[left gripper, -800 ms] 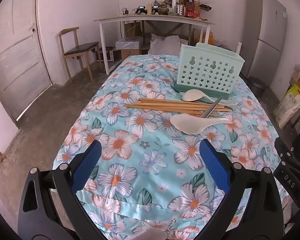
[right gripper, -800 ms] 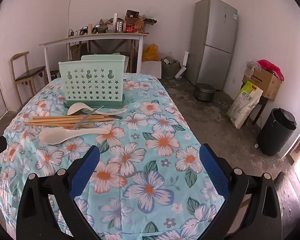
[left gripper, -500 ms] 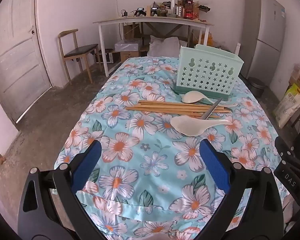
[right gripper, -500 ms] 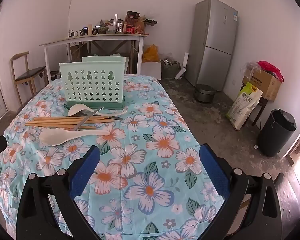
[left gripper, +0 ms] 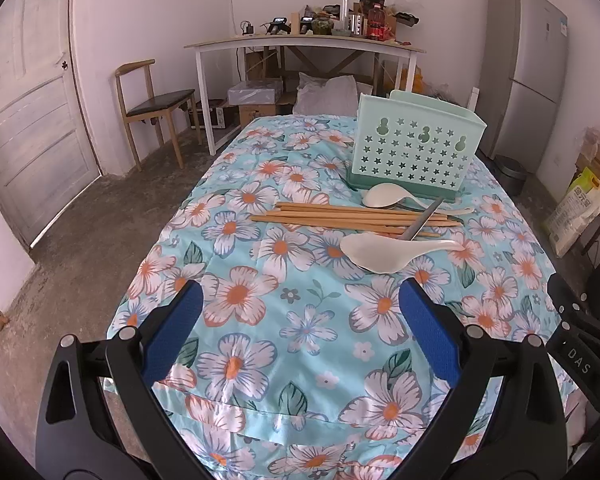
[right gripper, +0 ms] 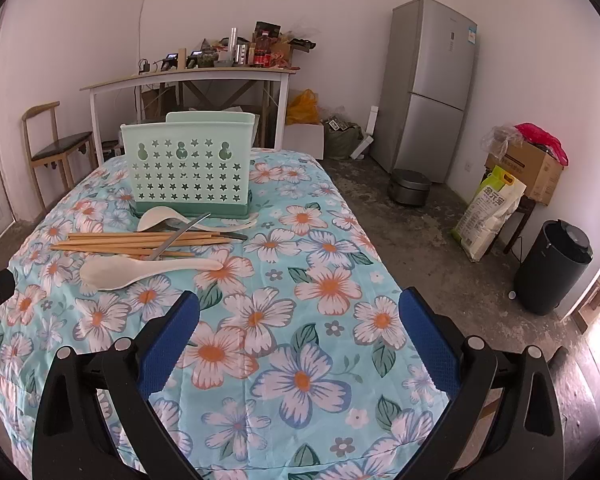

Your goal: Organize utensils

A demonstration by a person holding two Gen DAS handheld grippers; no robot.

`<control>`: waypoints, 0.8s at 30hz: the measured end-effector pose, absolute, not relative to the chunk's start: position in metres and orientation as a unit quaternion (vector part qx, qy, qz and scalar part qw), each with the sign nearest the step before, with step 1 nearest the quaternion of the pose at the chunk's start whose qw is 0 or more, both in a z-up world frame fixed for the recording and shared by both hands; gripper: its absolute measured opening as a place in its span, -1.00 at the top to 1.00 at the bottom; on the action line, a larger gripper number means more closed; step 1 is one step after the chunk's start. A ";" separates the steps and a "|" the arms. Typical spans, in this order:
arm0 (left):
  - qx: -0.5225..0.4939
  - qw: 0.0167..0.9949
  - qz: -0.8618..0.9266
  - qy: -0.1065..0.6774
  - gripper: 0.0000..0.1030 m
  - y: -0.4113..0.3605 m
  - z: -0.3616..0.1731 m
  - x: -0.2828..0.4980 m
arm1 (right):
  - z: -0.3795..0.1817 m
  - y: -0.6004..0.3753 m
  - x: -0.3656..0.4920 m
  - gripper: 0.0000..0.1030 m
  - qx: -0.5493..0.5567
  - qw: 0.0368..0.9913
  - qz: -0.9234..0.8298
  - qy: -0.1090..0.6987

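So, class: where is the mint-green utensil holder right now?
The utensil holder stands upright on the floral tablecloth, upper left in the right wrist view, just behind the chopsticks and spoons.

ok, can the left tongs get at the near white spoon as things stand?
Probably yes. The left tongs are wide open and empty, and only bare flowered cloth lies between them and the near spoon. One metal utensil rests close by its handle.

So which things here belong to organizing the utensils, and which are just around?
Job: green holder, two white spoons, wooden chopsticks, metal utensil.
Around: fridge, chair, cluttered desk, rice sack, black bin.
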State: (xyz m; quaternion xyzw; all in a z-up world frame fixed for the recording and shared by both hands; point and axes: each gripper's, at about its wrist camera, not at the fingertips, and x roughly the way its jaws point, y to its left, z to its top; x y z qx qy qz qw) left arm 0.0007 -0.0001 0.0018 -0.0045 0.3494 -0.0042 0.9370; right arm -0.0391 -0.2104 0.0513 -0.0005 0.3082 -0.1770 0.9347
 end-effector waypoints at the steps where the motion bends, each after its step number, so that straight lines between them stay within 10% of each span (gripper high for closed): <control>1: -0.005 0.937 -0.004 0.350 -0.84 0.000 0.002 0.001 | 0.052 -0.210 -0.039 -0.88 0.000 0.935 -0.177 0.308; 24: -0.003 0.938 0.006 0.348 -0.84 0.001 0.001 0.001 | 0.051 -0.210 -0.039 -0.88 -0.002 0.935 -0.177 0.308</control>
